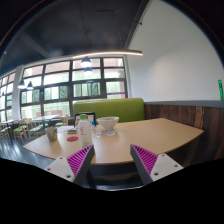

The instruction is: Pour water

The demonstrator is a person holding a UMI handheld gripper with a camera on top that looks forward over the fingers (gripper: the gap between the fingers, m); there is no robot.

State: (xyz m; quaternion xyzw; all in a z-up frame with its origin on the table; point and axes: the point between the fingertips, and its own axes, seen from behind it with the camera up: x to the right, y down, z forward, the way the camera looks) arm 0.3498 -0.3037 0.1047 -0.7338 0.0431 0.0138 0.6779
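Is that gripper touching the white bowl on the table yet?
Apart. The gripper view shows the gripper open with bare wooden table between its fingers and the white bowl, which sits well beyond them.

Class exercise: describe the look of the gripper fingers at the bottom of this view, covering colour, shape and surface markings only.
The gripper has two fingers, each with a magenta pad on its inner face. The pads are ribbed with fine parallel ridges and taper to a point. Behind them the finger bodies are white with small dark markings. No cables show.
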